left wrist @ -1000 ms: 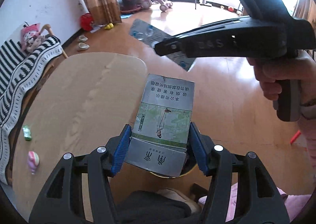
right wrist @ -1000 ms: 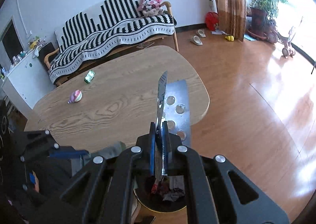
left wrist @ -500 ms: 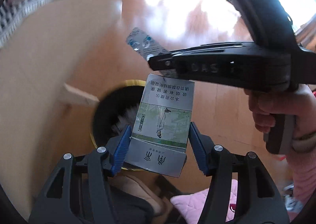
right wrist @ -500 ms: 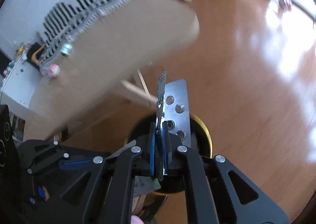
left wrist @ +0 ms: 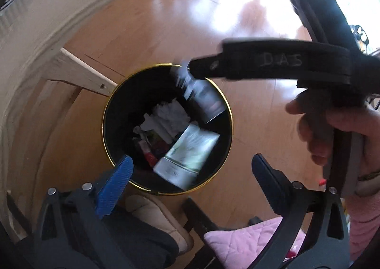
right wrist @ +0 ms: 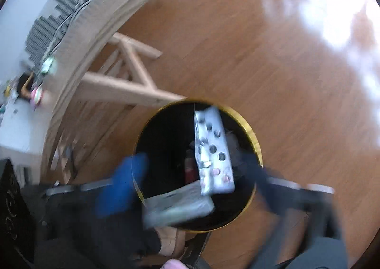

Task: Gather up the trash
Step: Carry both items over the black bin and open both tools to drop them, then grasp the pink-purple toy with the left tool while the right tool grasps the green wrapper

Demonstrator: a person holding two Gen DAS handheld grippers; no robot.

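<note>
A black trash bin with a gold rim (left wrist: 106,107) stands on the wooden floor below both grippers. My left gripper (left wrist: 191,157) hangs over it, its jaws opening wide; the green-and-grey cigarette box (left wrist: 187,155) has left its blue pads and drops, blurred, into the bin. In the right wrist view my right gripper (right wrist: 194,159) is also opening above the bin rim (right wrist: 251,136). The silver blister pack (right wrist: 213,152) falls free between its fingers, above the box (right wrist: 180,205). Crumpled white paper (left wrist: 168,117) and red scraps lie inside the bin.
The rounded wooden table edge (left wrist: 35,38) and its leg brace (left wrist: 78,74) are close to the left of the bin. A beige slipper (left wrist: 154,209) and a pink cushion (left wrist: 249,243) sit near the bottom. A hand (left wrist: 332,131) holds the right gripper.
Both grippers came down from table height to just over the bin. Their jaws went from shut on the box and the blister pack to wide apart, and both items now fall in.
</note>
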